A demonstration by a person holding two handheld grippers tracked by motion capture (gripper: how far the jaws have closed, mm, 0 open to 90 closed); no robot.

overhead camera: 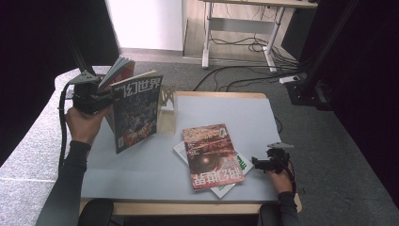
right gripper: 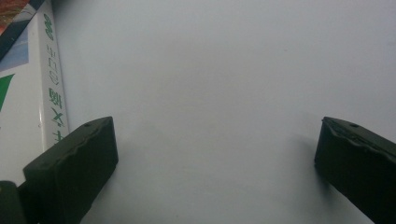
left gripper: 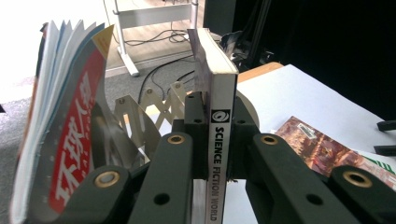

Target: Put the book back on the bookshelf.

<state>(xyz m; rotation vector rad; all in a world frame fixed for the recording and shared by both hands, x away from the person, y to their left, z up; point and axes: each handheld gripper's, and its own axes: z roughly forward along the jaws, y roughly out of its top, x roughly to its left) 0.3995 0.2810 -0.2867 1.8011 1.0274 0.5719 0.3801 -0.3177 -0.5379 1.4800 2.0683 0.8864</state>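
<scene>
My left gripper (overhead camera: 109, 101) is shut on the spine of a dark "Science Fiction World" magazine (overhead camera: 136, 113), holding it upright above the table's left part. In the left gripper view the spine (left gripper: 219, 140) sits clamped between the two black jaws. A second magazine with a red cover (left gripper: 70, 140) stands fanned open just beside it, also in the high view (overhead camera: 118, 70). A pale wooden accordion rack (overhead camera: 165, 110) stands right behind the held magazine. My right gripper (overhead camera: 256, 163) rests open at the table's front right, nothing between its jaws (right gripper: 210, 163).
A red-brown magazine (overhead camera: 211, 155) lies flat on a white-and-green one (overhead camera: 240, 165) near the front centre of the grey table (overhead camera: 235, 113). The white-and-green one's edge (right gripper: 28, 93) lies left of my right jaws. Desk legs and cables (overhead camera: 244, 47) are on the floor beyond.
</scene>
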